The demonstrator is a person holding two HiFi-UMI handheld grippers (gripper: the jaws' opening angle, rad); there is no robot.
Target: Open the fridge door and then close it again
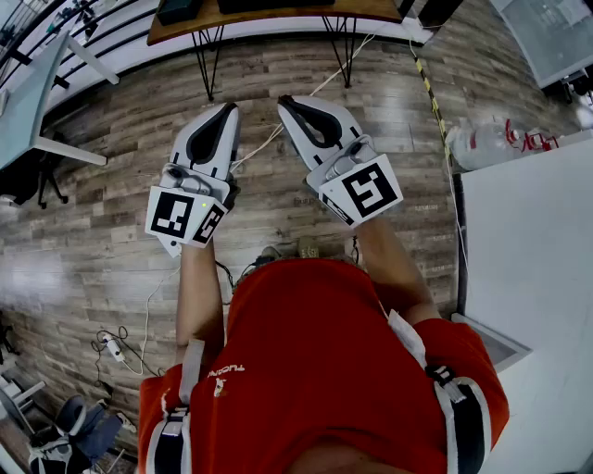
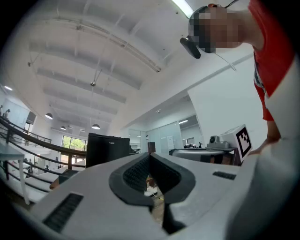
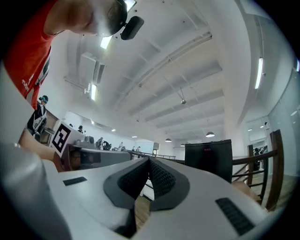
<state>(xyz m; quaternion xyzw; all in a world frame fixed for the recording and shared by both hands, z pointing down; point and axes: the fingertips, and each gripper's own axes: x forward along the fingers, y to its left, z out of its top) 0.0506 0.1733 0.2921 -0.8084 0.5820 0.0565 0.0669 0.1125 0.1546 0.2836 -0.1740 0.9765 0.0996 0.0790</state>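
A table (image 1: pixel 361 9) stands on the wooden floor (image 1: pixel 102 250).

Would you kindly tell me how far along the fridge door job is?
Done: nothing visible; the black fridge looks shut. In hand: nothing; the left gripper and right gripper are shut, empty, held short of it. Left: opening it, then closing it.

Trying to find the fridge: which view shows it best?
Right gripper view: the fridge is largest and clearest. Left gripper view shows it smaller, bottom hidden. Head view shows at most a dark sliver.

Head view looks steeply down; gripper views tilt upward, sharing the fridge (image 2: pixel 108 150).
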